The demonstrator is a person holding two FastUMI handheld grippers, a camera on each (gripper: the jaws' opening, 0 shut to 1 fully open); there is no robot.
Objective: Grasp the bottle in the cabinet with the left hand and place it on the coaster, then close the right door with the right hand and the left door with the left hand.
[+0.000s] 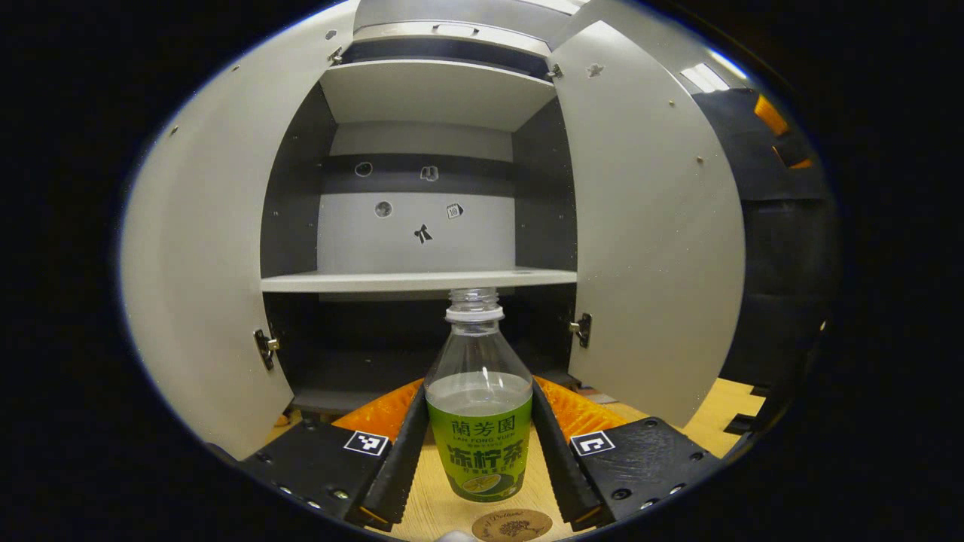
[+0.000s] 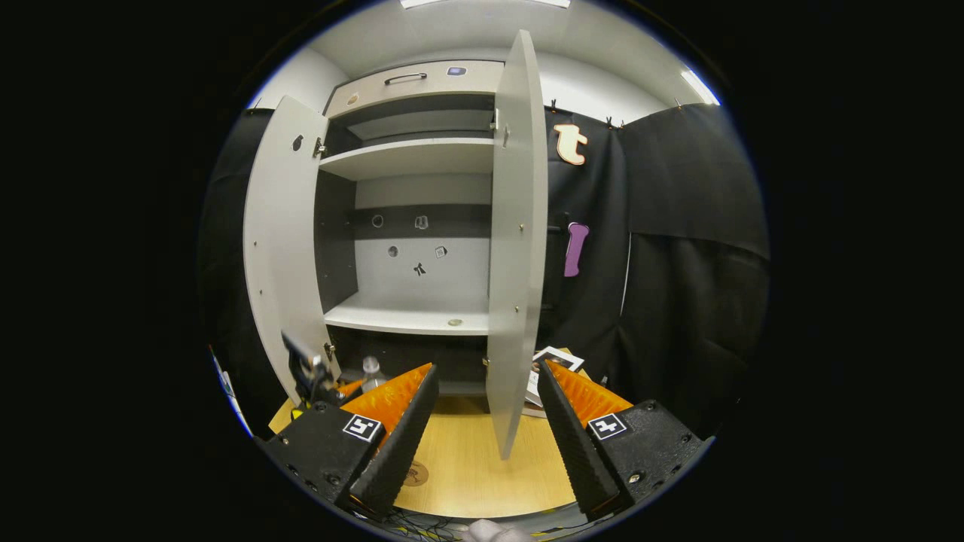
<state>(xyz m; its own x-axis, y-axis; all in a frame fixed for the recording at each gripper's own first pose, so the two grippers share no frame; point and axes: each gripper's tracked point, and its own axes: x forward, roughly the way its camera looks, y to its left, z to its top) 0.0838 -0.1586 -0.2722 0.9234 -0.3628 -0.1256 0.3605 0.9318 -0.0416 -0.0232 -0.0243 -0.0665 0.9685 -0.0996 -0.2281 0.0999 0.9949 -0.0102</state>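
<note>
Clear plastic bottle (image 1: 479, 399) w/ a green label stands upright on the wooden surface (image 1: 422, 506), in front of the open cabinet (image 1: 422, 226). We see it in the left gripper view, right between the fingers of the left claw (image 1: 479, 459); both fingers look to press its sides, so the claw is holding the bottle. Bottle is capless and roughly half full of clear liquid. A round coaster (image 1: 512, 525) lies on the surface just in front of the bottle, nearer the camera; whether the bottle's base touches it we cannot tell.

Cabinet is grey, w/ shelves and both doors swung open: left door (image 1: 203, 286) and right door (image 1: 648, 226).

In the right gripper view, the right claw (image 2: 486, 429) is spread wide, holding nothing. The right door's edge (image 2: 516, 248) stands upright between its fingers, farther off, not touched. Low at left we see the bottle's top (image 2: 370, 369) and the coaster (image 2: 415, 473) on the surface.
</note>
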